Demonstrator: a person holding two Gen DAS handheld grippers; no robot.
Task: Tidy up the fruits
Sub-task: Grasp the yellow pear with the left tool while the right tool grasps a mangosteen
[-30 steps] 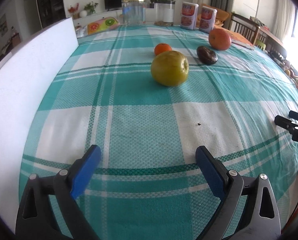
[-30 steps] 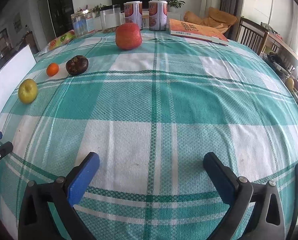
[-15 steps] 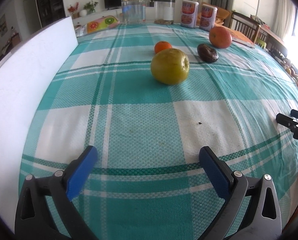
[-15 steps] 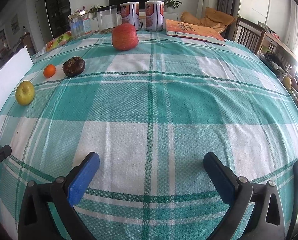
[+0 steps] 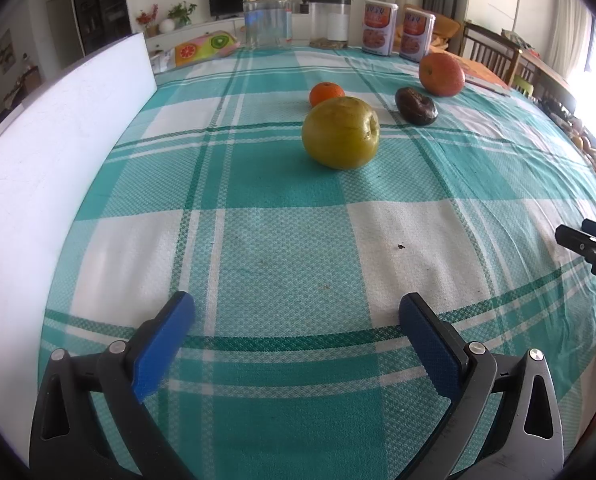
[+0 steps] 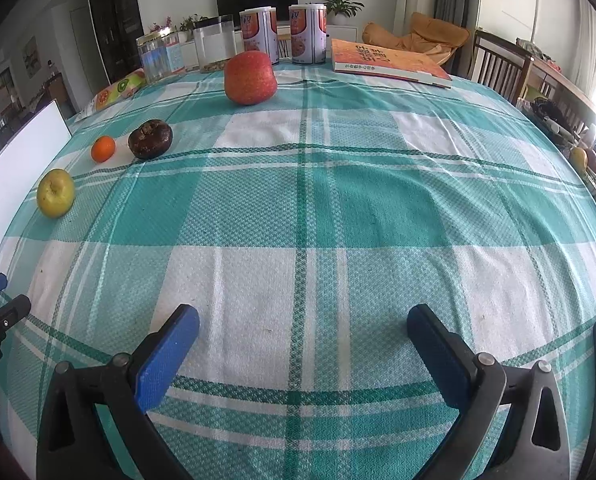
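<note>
I found the four fruits lying on the teal-and-white checked tablecloth [image 5: 282,184]. In the left wrist view the yellow-green apple [image 5: 340,133] sat just above the middle of the frame, with the small orange tangerine [image 5: 326,93] just behind it, partly hidden by the apple. To the right of those lay the dark brown fruit [image 5: 416,106] (wrinkled; I could not name its kind), and beyond it, toward the upper right, the big red-orange apple [image 5: 442,75]. In the right wrist view the same four ran in a loose diagonal from the left edge up toward the top centre, each apart from the next.

My left gripper [image 5: 296,330] filled the bottom of its frame, blue pads spread wide with only cloth between them, well short of the yellow-green apple. My right gripper [image 6: 303,340] was likewise wide open over bare cloth at the bottom of its own frame, well apart from every fruit.

A white board [image 5: 46,168] stood along the left edge of the left view. At the far end of the table stood a clear jar [image 5: 267,19], a second clear container [image 5: 330,26] and two printed cans [image 5: 379,27]. An orange book [image 6: 386,64] lay at the upper right of the right view, near a wooden chair [image 6: 502,66].
</note>
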